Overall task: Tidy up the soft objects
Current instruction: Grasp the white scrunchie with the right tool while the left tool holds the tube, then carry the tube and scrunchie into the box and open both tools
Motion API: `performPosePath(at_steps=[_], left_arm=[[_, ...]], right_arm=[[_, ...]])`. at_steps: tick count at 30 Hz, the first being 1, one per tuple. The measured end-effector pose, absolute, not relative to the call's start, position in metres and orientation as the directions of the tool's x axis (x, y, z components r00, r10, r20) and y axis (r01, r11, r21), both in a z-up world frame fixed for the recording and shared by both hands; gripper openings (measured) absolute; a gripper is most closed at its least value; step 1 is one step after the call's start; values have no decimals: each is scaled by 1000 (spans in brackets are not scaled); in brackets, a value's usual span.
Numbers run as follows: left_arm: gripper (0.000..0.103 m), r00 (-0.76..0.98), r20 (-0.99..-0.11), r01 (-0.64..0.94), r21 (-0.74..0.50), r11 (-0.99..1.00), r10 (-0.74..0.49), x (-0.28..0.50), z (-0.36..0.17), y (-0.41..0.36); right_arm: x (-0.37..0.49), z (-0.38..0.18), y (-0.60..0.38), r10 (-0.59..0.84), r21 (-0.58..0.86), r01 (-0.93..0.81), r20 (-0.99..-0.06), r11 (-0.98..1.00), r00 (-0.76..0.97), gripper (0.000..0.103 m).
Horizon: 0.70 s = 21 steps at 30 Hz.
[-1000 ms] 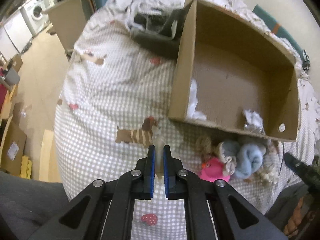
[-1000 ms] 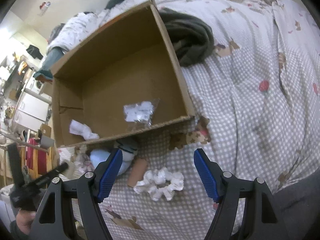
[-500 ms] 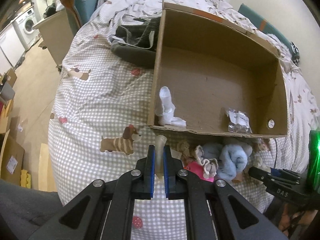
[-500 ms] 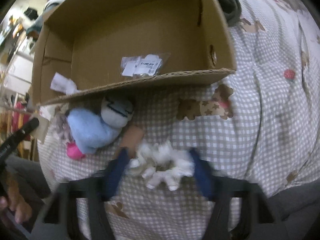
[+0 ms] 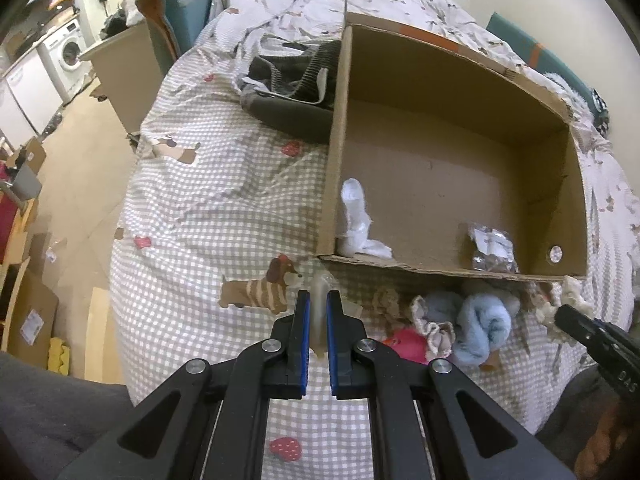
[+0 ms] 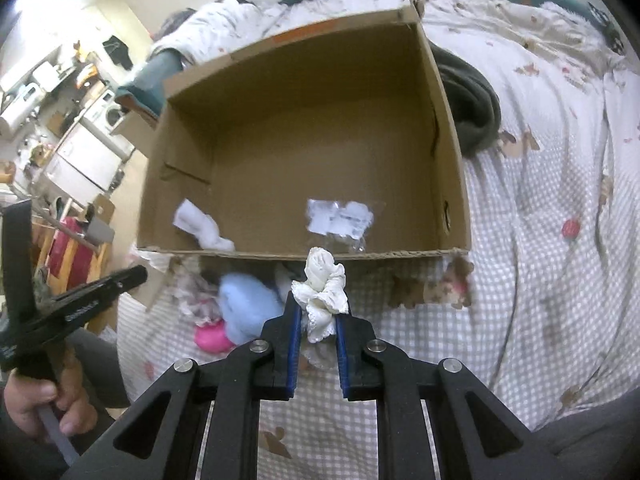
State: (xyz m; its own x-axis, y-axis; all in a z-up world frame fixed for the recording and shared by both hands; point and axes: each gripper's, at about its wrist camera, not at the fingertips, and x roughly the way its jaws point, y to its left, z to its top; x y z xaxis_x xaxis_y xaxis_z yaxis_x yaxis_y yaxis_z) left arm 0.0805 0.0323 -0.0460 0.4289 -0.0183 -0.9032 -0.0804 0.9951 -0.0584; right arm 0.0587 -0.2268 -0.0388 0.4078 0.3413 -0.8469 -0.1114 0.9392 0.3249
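A: What do we see changed, going left to right?

B: Our left gripper (image 5: 316,316) is as it was a second ago, clenched tight with a pale translucent strip (image 5: 319,312) between its blue pads. Ahead of it and to its right the cardboard box (image 5: 336,140) now shows more of its floor than before, with the white sock (image 5: 358,220) plain in the near corner.

A: And our right gripper (image 6: 316,324)?

B: A second ago its jaws stood wide over the white scrunchie (image 6: 322,292), which lay on the checked bedspread (image 6: 540,280). Now the jaws are closing and the pads already pinch the scrunchie, which bulges out beyond the fingertips, in front of the box's near wall.

A: What does each view add?

B: From the left wrist we see the pile just right of our claw: a pink thing (image 5: 406,344), a beige frilly piece (image 5: 434,324) and a light blue roll (image 5: 480,324), all against the box's near wall, and the dark garment (image 5: 288,104) beyond the box's left side. Only the tip of the right tool shows there, so its grip is hidden. The right wrist view shows the grip, the clear packet (image 6: 340,220) on the box floor ahead of the claw, and to the left our left hand (image 6: 52,404) around the other tool's handle
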Motion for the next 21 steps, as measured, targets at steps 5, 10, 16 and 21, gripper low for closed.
performPosePath(at_steps=[5,10,16,21], left_arm=[[7,440,-898,-95,-44,994,2,76,-45,38],[7,448,-894,-81,-17,997,21,73,-45,33],[7,528,-850,-43,-26,999,0,60,-25,22],[7,640,-768,-12,-8,1000,1,45,7,11]], right_arm=[[54,-33,-229,349,321,-137,-842,937,411,17],[51,-36,-224,346,310,-153,-851,938,395,17],[50,-31,-221,386,339,-185,-832,922,399,17],[44,-14,-222,413,356,-209,-785,911,461,17]])
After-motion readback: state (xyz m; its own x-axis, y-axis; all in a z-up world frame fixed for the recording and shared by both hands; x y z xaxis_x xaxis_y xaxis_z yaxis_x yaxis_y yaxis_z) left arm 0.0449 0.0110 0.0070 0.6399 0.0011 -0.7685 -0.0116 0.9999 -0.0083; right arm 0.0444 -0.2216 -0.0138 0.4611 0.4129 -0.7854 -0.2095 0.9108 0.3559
